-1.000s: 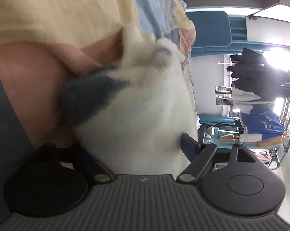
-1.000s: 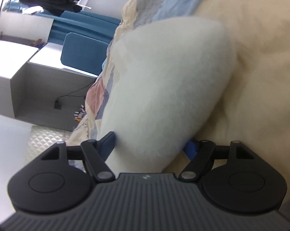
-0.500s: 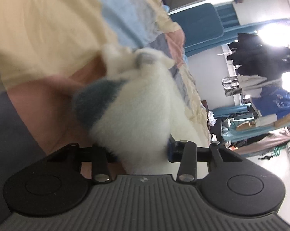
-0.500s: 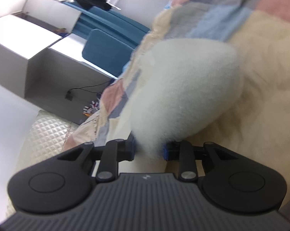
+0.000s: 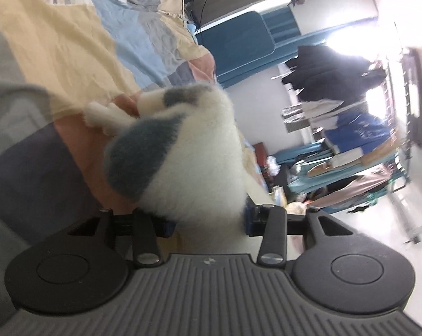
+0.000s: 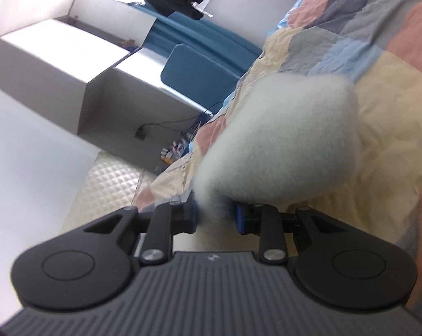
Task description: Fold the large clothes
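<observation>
Left wrist view: patchwork quilt [image 5: 79,42] fills the background, with a fluffy white garment [image 5: 199,162] with grey patches bunched above it. Left gripper [image 5: 208,224] is clamped on the garment. Right gripper [image 6: 215,215] pinches another white part of it [image 6: 281,145].

a bed under a patchwork quilt [image 6: 379,89] in cream, blue, grey and pink

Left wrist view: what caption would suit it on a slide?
Left gripper clamps a fluffy white garment above a patchwork quilt.
</observation>
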Demonstrator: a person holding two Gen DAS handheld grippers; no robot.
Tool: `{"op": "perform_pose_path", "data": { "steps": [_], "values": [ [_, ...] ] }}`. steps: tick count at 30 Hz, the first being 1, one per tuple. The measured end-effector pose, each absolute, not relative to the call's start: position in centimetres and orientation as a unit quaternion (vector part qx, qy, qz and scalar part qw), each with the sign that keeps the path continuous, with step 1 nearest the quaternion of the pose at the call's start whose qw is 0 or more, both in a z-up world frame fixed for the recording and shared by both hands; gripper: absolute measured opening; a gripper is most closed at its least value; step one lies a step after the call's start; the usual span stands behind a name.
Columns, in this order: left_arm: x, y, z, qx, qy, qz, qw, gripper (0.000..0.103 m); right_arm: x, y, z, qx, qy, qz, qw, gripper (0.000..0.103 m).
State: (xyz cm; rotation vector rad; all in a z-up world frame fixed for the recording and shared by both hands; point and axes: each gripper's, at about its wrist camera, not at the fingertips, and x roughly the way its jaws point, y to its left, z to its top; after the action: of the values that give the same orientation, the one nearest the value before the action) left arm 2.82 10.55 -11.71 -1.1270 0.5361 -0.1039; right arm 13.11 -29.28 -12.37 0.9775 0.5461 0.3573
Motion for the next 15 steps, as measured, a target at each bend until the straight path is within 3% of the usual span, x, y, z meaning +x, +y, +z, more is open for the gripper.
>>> {"op": "perform_pose_path", "data": {
  "steps": [3,6,9,12,14,15],
  "values": [
    [2.5,10.4,-12.5,-0.528,0.25,-0.05,0.81,0.057,12.4,-29.1,-12.8,0.449,0.255,0.168,0.84,0.029],
    [3.2,10.3,-12.9,-0.525,0.261,-0.068,0.807,0.074,12.8,-28.9,-13.7,0.447,0.265,0.16,0.84,0.029],
    [3.8,10.3,-12.3,-0.521,0.252,-0.075,0.813,0.077,13.2,-29.4,-13.8,0.46,0.264,0.17,0.831,0.034],
    [4.9,10.5,-11.5,-0.518,0.236,-0.084,0.818,0.077,13.8,-29.8,-12.7,0.47,0.245,0.189,0.827,0.051],
    [6.3,10.8,-11.0,-0.517,0.232,-0.086,0.819,0.078,14.7,-29.9,-11.6,0.475,0.227,0.204,0.825,0.074],
    [7.2,11.0,-10.8,-0.517,0.234,-0.084,0.819,0.078,15.4,-30.0,-10.9,0.474,0.221,0.21,0.826,0.075]
  ]
}}
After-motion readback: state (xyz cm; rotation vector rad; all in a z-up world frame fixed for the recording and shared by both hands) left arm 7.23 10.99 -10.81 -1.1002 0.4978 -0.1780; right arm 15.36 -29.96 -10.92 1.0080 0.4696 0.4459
